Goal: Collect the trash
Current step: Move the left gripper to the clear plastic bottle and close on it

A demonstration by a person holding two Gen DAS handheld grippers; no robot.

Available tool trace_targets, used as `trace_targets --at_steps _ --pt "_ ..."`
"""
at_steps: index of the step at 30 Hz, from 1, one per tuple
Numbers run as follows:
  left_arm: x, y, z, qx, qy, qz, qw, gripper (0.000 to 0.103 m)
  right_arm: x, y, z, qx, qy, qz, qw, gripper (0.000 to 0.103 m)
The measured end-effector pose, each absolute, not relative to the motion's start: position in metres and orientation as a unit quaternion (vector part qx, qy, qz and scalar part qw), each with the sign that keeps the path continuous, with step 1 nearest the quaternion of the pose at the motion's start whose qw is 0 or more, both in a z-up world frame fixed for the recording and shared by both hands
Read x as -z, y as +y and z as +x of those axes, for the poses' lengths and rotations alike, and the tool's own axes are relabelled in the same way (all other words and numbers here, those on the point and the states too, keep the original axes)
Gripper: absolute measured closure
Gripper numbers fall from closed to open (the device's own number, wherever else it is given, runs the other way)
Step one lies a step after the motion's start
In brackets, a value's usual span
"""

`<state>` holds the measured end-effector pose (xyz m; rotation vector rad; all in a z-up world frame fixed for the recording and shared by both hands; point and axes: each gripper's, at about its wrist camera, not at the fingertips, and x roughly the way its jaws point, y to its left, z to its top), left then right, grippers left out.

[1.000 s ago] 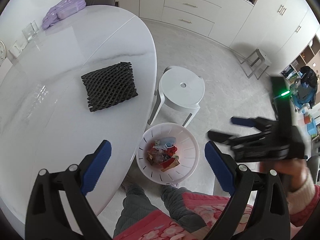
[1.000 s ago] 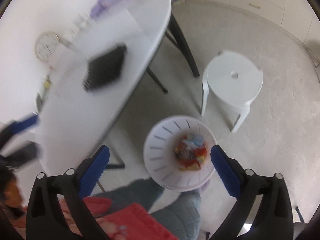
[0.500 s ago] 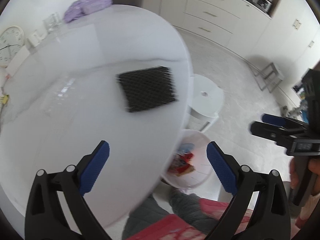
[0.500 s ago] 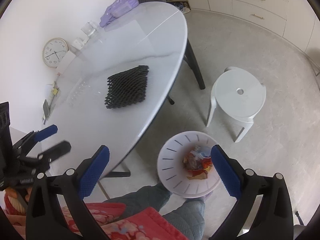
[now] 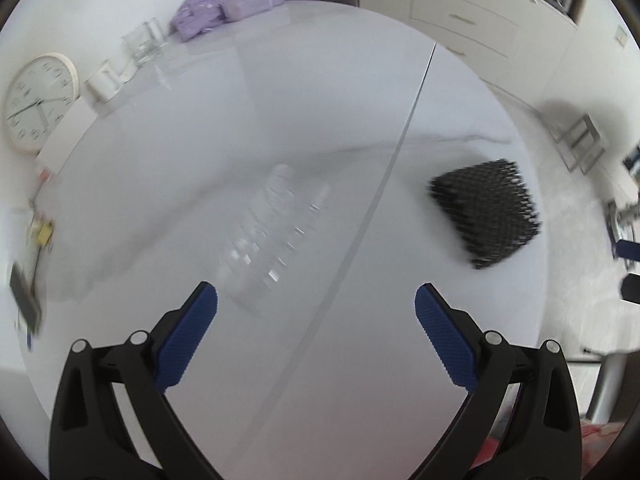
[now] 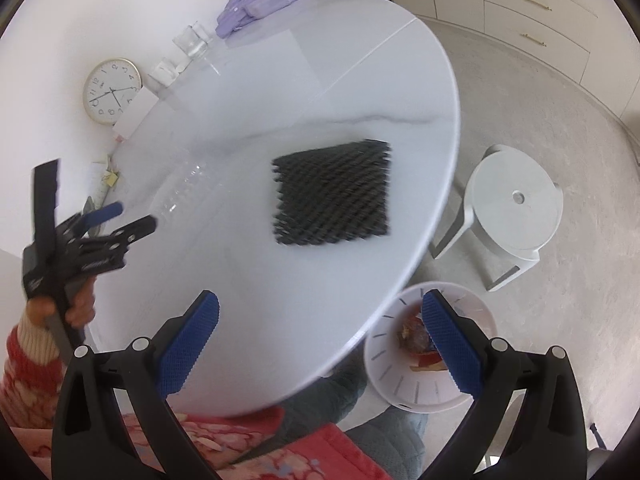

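Left wrist view: left gripper (image 5: 316,304) spread wide, nothing between the blue pads (image 5: 188,336), pointing down at the white table (image 5: 200,152). Jaws have just been opening a bit further, empty. Only this view shows the clear plastic bottle (image 5: 276,232) plainly: one, see-through, ribbed, lying on its side on the tabletop just ahead of the left pad, blurred. One black foam net (image 5: 486,212) lies to the right, near the table's edge, apart from the bottle. At the far edge: one purple bag (image 5: 228,8), one glass (image 5: 144,40), one white cup (image 5: 102,84), one wall clock (image 5: 36,96). No bin or stool visible from here.

Right wrist view: right gripper (image 6: 320,330) also spread, pads empty, hovering over the table's near edge. This view alone shows the floor items: one white bin (image 6: 400,376) beside the table, holding a heap of red and orange wrappers (image 6: 416,340), partly hidden by the right pad; one white stool (image 6: 516,208) beyond it. The foam net (image 6: 332,192) sits mid-table, square, dark mesh, flat. The bottle (image 6: 180,192) is only a faint clear smear left of the net. The left gripper (image 6: 120,216) appears at left over the table, jaws apart, held by a hand (image 6: 76,304) in a red patterned sleeve. The person's grey trousers show by the bin.
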<state>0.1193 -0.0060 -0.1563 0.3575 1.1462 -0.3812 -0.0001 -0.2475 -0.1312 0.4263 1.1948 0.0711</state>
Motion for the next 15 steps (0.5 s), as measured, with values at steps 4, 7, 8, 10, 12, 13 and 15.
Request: trace_targets --at_steps 4,7,8,10,12,13,15 --pt "0.178 -0.001 0.159 0.232 0.540 0.209 0.782 0.008 0.129 -0.225 0.015 -0.027 0.568 0.196 0.799 0.003" --pt "0.190 -0.009 0.171 0.294 0.542 0.244 0.749 0.008 0.128 -0.210 0.023 -0.015 0.580 0.195 0.791 0.003" --pt "0.194 -0.010 0.176 0.310 0.541 0.262 0.737 0.008 0.128 -0.207 0.025 -0.010 0.583 0.197 0.788 0.003" --pt "0.203 -0.013 0.185 0.339 0.540 0.292 0.713 0.008 0.127 -0.201 0.028 0.000 0.586 0.201 0.785 0.003" --pt "0.208 -0.013 0.193 0.359 0.538 0.304 0.699 0.008 0.125 -0.196 0.031 0.010 0.586 0.206 0.783 0.003" --pt "0.211 -0.016 0.197 0.370 0.539 0.307 0.692 0.008 0.125 -0.194 0.033 0.016 0.587 0.209 0.782 0.003" --pt "0.215 -0.017 0.203 0.386 0.541 0.306 0.682 0.008 0.125 -0.189 0.036 0.022 0.589 0.210 0.780 0.003"
